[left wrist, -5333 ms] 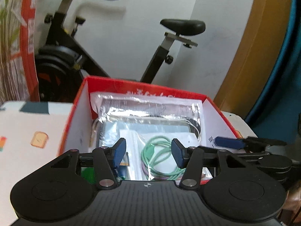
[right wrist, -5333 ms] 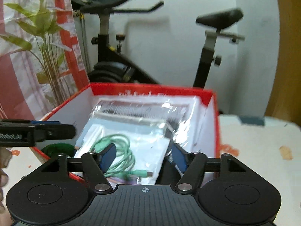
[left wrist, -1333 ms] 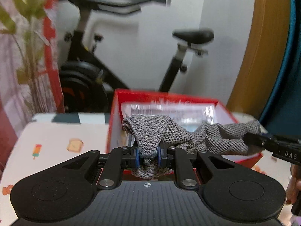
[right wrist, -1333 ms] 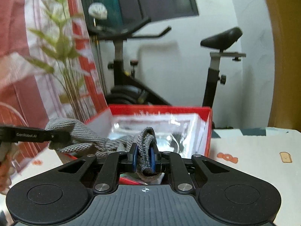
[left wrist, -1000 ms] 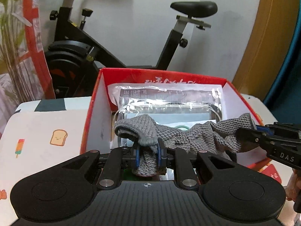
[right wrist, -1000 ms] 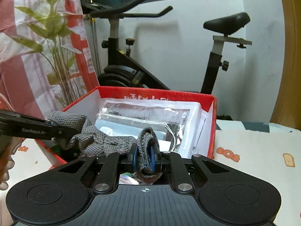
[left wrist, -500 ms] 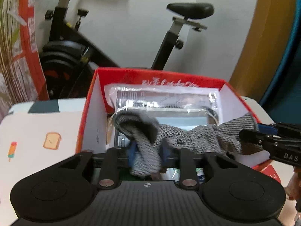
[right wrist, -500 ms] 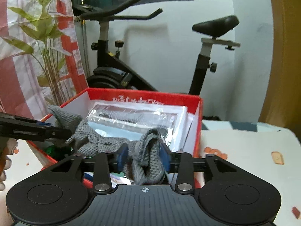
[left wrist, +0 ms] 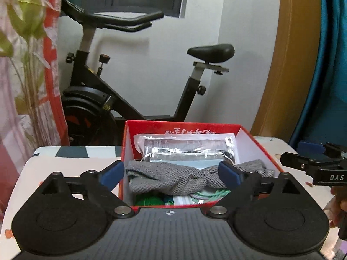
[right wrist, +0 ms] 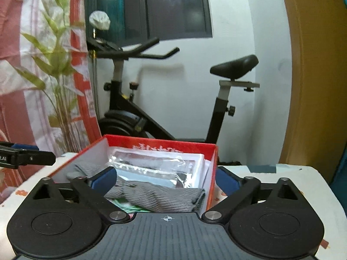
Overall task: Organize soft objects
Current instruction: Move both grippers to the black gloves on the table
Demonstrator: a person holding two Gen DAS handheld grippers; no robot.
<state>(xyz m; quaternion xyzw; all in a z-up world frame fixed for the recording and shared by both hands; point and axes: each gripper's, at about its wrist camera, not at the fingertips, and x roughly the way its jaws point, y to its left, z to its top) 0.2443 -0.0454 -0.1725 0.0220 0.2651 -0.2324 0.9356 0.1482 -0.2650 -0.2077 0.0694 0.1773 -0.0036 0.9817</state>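
One grey knitted cloth (left wrist: 167, 177) is lying inside the red box (left wrist: 260, 147), crumpled and ribbed in texture, bunched thicker toward the box's left wall and pinched narrower near the middle. It is resting on top of the clear plastic packets (left wrist: 184, 149) and a coil of green cable (left wrist: 208, 195), close to the box's near edge. Its long axis is running across the box from the left wall to the right wall, with one end reaching the right wall in the left wrist view and the other end lying by the left wall in the right wrist view (right wrist: 156, 197).

Both grippers have just been opening their jaws. The left gripper (left wrist: 171, 174) is hanging with its blue pads spread wide, nothing pressed between them; the cloth is showing beyond the gap, free of the pads. The right gripper (right wrist: 164, 182) is likewise standing wide apart, its pads clear of the cloth, which is lying loose below.

The box is sitting on a table (right wrist: 271, 173) covered in a patterned white cloth, toward its far edge, with an exercise bike (left wrist: 134, 91) standing behind.
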